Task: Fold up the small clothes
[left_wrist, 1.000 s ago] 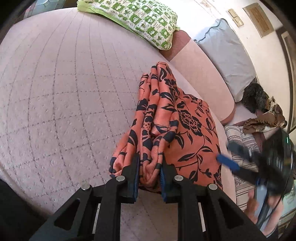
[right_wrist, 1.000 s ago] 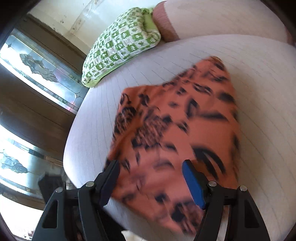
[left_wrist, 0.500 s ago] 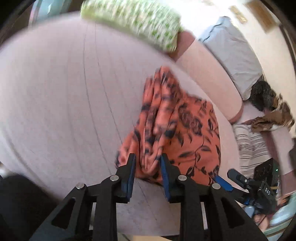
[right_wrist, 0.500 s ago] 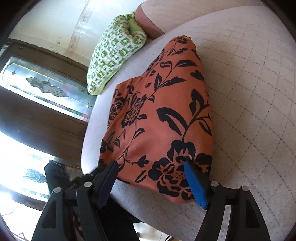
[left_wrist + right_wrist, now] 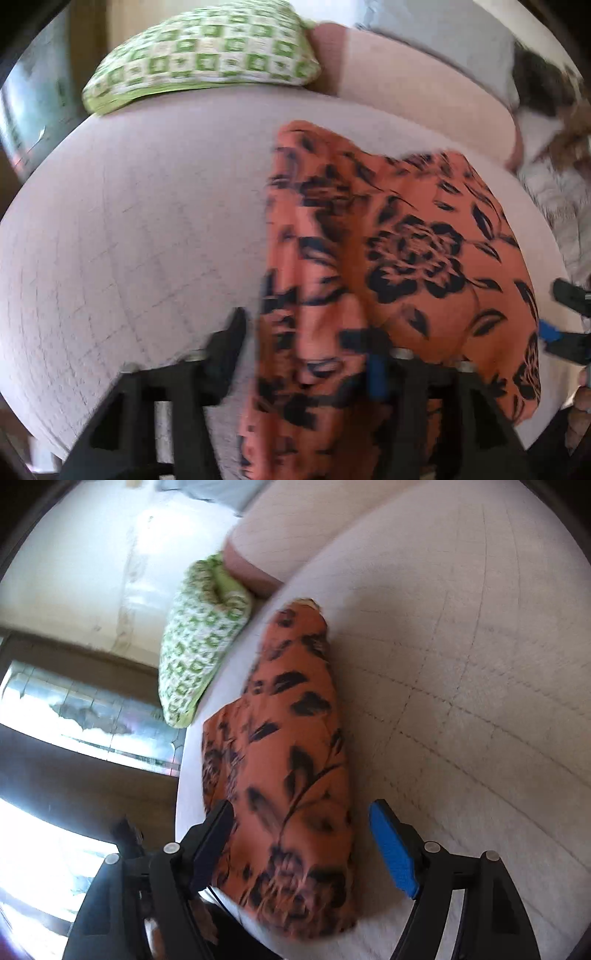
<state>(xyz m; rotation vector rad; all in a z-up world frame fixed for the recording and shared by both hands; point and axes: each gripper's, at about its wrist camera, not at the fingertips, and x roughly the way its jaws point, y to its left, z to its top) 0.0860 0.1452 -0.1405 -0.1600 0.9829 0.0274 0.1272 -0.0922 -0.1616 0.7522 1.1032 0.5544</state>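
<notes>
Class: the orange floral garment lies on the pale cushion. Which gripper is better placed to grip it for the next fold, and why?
Probably the left gripper: its open fingers straddle the bunched near edge of the orange garment. The right gripper, also open, hovers over its flat folded end.

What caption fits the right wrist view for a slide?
Open right gripper straddles the near end of the folded orange floral garment on a quilted cushion; green patterned pillow behind.

Left wrist view motion-blurred throughout. Orange black-flowered cloth garment (image 5: 406, 258): lower end runs off at 6 o'clock, near edge hidden behind left gripper (image 5: 306, 343). Brown heap (image 5: 554, 99) at 2 o'clock too smeared to identify.
</notes>
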